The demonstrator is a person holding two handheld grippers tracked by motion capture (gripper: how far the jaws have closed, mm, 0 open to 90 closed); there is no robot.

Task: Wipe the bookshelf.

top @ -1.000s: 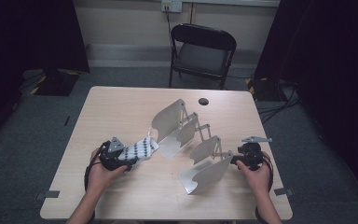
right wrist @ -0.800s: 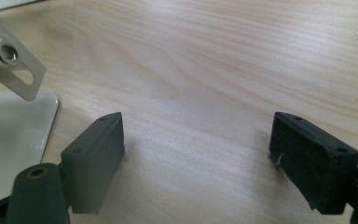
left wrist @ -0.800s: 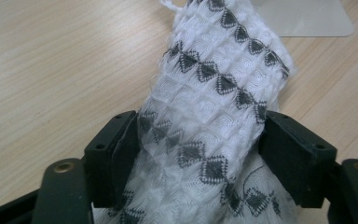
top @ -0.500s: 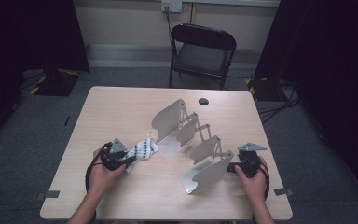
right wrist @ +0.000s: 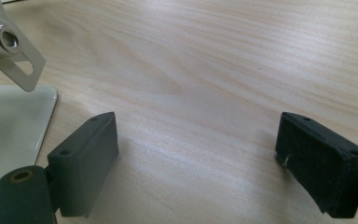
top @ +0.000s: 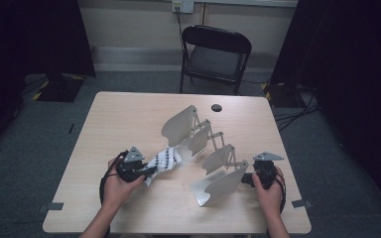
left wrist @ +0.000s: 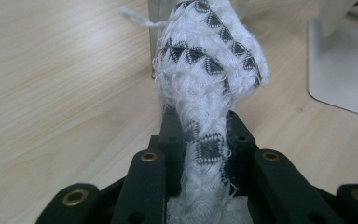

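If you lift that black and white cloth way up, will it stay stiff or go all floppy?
Probably floppy. The cloth bunches and folds where the left tongs squeeze it, so it would likely droop once lifted. It looks woven and fuzzy, with loose threads, so it should not slip out easily. It is probably light too, though a thread might snag on the metal rack beside it.

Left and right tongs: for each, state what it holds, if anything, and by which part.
The left tongs are shut on the patterned cloth, pinching one bunched end of it. The right tongs stand open over the table, holding nothing.
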